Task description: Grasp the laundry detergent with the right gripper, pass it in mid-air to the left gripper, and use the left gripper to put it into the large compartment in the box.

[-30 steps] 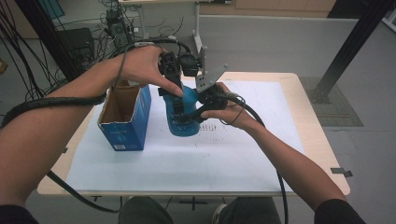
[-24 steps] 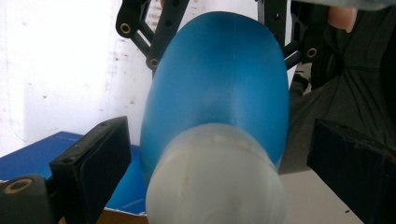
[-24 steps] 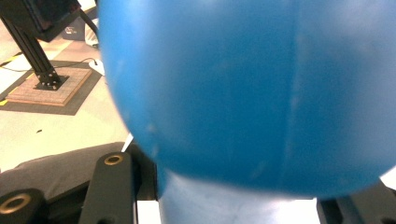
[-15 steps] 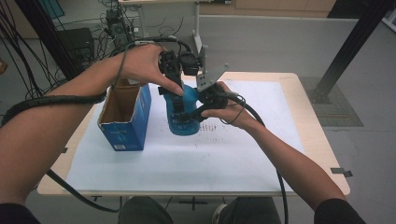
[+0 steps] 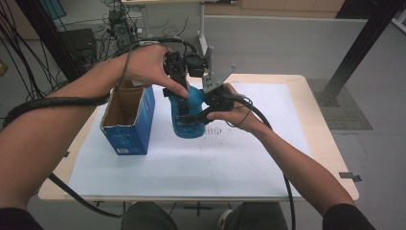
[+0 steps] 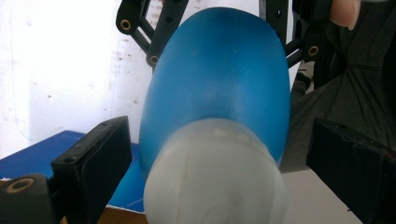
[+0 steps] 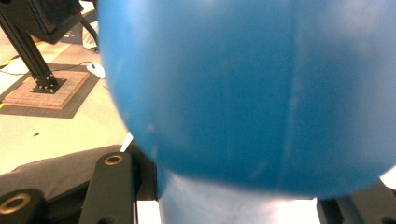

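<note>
A blue bottle (image 5: pixel 186 117) with a whitish cap (image 6: pixel 215 172) stands on the white sheet near the middle of the table. My right gripper (image 5: pixel 195 115) reaches in from the right and is shut on the bottle's body (image 7: pixel 252 93); its black linkages (image 6: pixel 156 28) straddle the bottle in the left gripper view. From above, my left gripper (image 5: pixel 181 88) comes down over the bottle's top. Its two black pads (image 6: pixel 95 161) stand on either side of the cap with a gap on each side, so it is open.
An open blue cardboard box (image 5: pixel 129 120) stands just left of the bottle. A white sheet (image 5: pixel 191 167) covers most of the wooden table (image 5: pixel 330 143). Cables trail from both grippers over the table's left and front edges. Black frame posts and cables stand behind the table.
</note>
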